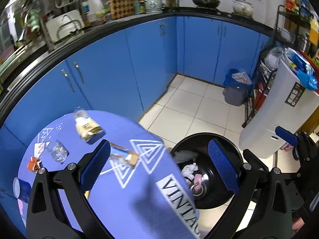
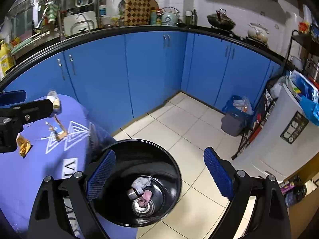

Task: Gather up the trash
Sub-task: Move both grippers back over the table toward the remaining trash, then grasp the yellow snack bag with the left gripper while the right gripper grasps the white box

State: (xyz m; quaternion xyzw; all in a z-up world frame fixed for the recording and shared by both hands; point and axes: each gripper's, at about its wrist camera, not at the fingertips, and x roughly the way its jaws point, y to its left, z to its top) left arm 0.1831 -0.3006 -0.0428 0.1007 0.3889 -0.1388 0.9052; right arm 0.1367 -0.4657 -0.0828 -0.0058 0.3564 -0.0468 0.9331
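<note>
Both sets of tongs are spread wide and carrying nothing: the left gripper (image 1: pixel 159 165) hangs over the table edge, the right gripper (image 2: pixel 159 176) sits above the black bin (image 2: pixel 173 167). Next up, I'd say, is the torn wrapper (image 1: pixel 124 156) lying flat on the blue tablecloth (image 1: pixel 127 203), its long axis slanting from far-left to near-right, toward the bin. It looks thin and light, so the risk is the fingers sliding over it or bunching the cloth. The bag (image 1: pixel 87 128) and 1 orange scrap (image 1: pixel 34 164) wait farther back, near the far edge.
</note>
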